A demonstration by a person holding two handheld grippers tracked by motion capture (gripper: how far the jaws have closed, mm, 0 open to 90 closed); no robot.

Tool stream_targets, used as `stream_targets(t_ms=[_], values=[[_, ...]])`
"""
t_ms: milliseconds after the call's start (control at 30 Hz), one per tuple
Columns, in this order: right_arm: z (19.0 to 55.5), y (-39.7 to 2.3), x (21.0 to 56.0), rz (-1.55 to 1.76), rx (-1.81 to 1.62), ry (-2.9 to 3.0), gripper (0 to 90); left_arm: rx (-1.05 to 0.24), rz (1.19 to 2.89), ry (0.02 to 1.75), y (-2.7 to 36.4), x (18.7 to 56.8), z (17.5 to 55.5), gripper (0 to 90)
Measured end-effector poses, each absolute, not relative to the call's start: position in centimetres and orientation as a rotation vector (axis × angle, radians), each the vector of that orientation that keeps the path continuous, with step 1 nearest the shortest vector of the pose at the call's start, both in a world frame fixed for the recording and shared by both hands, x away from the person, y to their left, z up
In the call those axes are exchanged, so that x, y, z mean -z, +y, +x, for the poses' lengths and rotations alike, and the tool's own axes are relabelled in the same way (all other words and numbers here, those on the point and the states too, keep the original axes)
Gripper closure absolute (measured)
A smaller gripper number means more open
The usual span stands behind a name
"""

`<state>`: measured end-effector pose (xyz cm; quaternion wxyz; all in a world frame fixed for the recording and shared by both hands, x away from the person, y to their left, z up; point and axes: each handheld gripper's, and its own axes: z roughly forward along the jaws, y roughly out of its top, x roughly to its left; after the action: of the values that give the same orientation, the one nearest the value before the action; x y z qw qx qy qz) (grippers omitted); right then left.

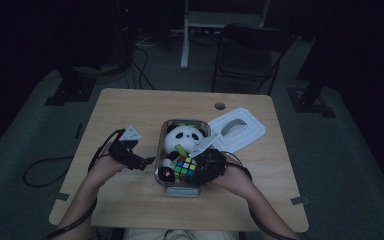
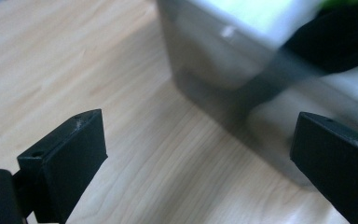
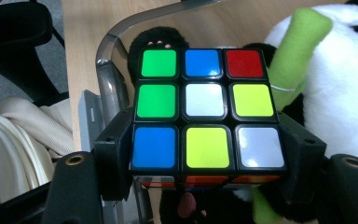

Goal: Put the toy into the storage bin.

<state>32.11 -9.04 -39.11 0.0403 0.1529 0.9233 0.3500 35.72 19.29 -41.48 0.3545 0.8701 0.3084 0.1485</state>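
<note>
The multicoloured plastic puzzle cube (image 3: 206,114) sits clamped between the two black jaws of the right gripper (image 3: 207,156), one pad pressed against each side of its bottom row. It hangs over the near end of the clear rectangular plastic container (image 1: 158,150), just beside the black-and-white plush panda (image 1: 181,140), whose green bamboo stick (image 3: 303,46) leans close to the cube's far edge. The container stands on the light wooden table (image 1: 130,107), with its white plastic lid (image 1: 237,130) lying just beside it at the far right. The left gripper (image 2: 198,154) hovers at the container's left wall, jaws spread wide with nothing between them.
</note>
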Motion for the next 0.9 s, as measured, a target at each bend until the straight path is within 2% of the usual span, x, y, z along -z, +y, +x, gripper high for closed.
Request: stream_targets(t_ms=[167, 267, 333, 367, 400, 433, 467, 533, 567, 600, 633, 667, 700, 733, 767, 800, 833, 867, 900], values=[[32.5, -9.3, 39.1, 0.524, -1.116, 2.844, 31.6, -0.385, 2.234, 0.728, 18.2, 39.5, 34.5, 4.3], [32.2, -10.2, 37.7, 0.535, -1.193, 2.804, 26.3, -0.365, 2.209, 0.683, 17.5, 38.4, 33.9, 4.4], [32.0, -10.5, 37.1, 0.536, -1.218, 2.778, 26.3, -0.365, 2.209, 0.683, 17.5, 38.4, 33.9, 4.4], [31.7, -11.3, 35.7, 0.563, -1.257, 2.709, 33.0, -0.317, 2.188, 0.614, 16.9, 37.6, 33.3, 6.1], [31.7, -11.3, 35.7, 0.563, -1.257, 2.709, 33.0, -0.301, 2.183, 0.589, 16.6, 37.4, 33.1, 6.1], [31.4, -11.6, 35.0, 0.575, -1.272, 2.673, 42.0, -0.264, 2.177, 0.547, 16.1, 37.0, 32.6, 6.6], [31.4, -11.6, 35.0, 0.575, -1.272, 2.673, 42.0, -0.264, 2.177, 0.547, 16.1, 37.0, 32.6, 7.7], [31.1, -11.6, 34.6, 0.585, -1.288, 2.661, 46.5, -0.248, 2.157, 0.509, 15.6, 36.6, 32.0, 16.5], [31.1, -11.6, 34.6, 0.585, -1.288, 2.661, 46.5, -0.230, 2.151, 0.489, 15.4, 36.4, 31.8, 16.5], [31.0, -11.4, 34.8, 0.607, -1.272, 2.676, 53.5, -0.222, 2.152, 0.462, 15.1, 36.4, 31.5, 18.8], [31.0, -11.4, 34.8, 0.607, -1.272, 2.676, 53.5, -0.216, 2.146, 0.444, 14.8, 36.3, 31.3, 18.8], [31.0, -11.2, 35.1, 0.628, -1.249, 2.667, 66.2, -0.201, 2.143, 0.423, 14.5, 36.3, 31.1, 33.7], [31.0, -11.2, 35.1, 0.628, -1.249, 2.667, 66.2, -0.189, 2.140, 0.399, 14.3, 36.3, 31.0, 33.7], [31.0, -11.0, 35.4, 0.636, -1.250, 2.653, 71.7, -0.174, 2.142, 0.379, 14.1, 36.4, 30.9, 44.2], [30.9, -11.0, 35.5, 0.640, -1.247, 2.652, 77.6, -0.162, 2.146, 0.364, 13.9, 36.5, 30.9, 50.4], [30.9, -11.0, 35.5, 0.640, -1.247, 2.652, 77.6, -0.159, 2.154, 0.359, 13.7, 36.6, 30.9, 50.4], [31.0, -11.0, 35.6, 0.649, -1.246, 2.647, 80.6, -0.151, 2.156, 0.351, 13.5, 36.7, 30.9, 54.4], [31.0, -10.9, 35.8, 0.660, -1.248, 2.664, 86.6, -0.139, 2.165, 0.337, 13.4, 36.9, 31.0, 66.2], [31.0, -10.9, 35.9, 0.658, -1.246, 2.660, 88.8, -0.144, 2.175, 0.334, 13.2, 37.0, 31.0, 69.7]])
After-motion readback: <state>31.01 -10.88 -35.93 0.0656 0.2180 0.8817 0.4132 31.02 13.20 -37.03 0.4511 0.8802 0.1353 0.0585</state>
